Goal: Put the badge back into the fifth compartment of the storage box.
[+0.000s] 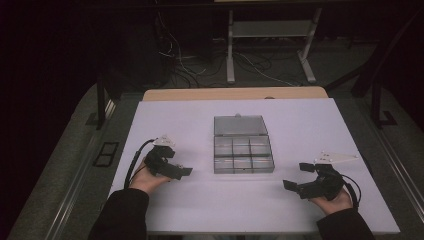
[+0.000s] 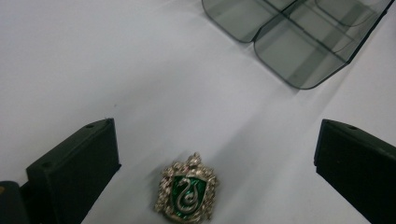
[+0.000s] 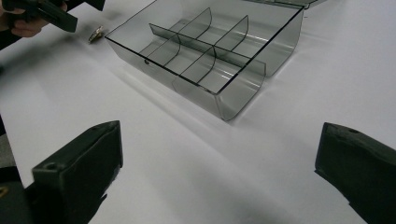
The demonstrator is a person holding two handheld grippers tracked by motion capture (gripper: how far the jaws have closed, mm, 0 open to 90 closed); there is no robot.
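From high up, the left hand-held gripper lies low on the white worktop, just left of the box. Its jaws look spread. The right hand-held gripper is low on the worktop too, to the right of the box and a bit nearer the person. Its jaws are wide apart. The box is clear and grey, with small rooms inside, and its lid lies open flat behind it.

In the left gripper view, the two black jaws stand wide apart. A badge lies flat on the worktop between them, touching neither. It is gold with a green middle and a silver snake. A corner of the box sits farther off.

In the right gripper view, the jaws are spread with bare worktop between them. The box is ahead. The badge lies just beside its far corner, near the left hand-held gripper.
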